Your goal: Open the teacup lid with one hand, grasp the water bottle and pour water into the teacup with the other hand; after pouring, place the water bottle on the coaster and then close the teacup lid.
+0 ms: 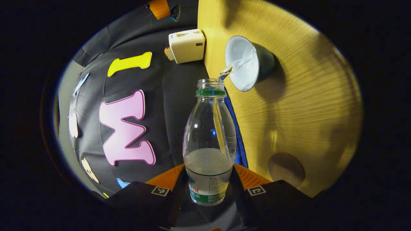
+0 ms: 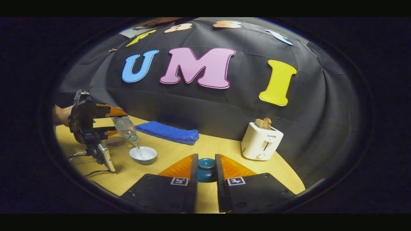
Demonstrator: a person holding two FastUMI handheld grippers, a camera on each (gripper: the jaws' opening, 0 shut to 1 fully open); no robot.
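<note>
Right now my left hand-held gripper is clamped on the water bottle, both orange fingers pressing its lower body from either side. In the left gripper view the bottle is uncapped, about a third full, and tipped so that a thin stream runs from its mouth into the teacup, which stands open on the tabletop. That view also gives me the round brown coaster lying bare on the wood, well apart from the cup, and a strip of the blue towel behind the bottle.

My right hand-held gripper grips the teacup lid, a dark blue piece pinched between the two finger pads, held above the tabletop. From the right gripper view I get what the other camera cannot give: the left hand-held gripper seen from the side with a hand behind it, the water bottle tilted neck-down, and the teacup just below its mouth with water falling in. The coaster shows partly behind that gripper.

By count I see one bottle, one teacup, one lid, one coaster, one folded blue towel near the booth wall, and one white toaster with bread in its slot.
</note>
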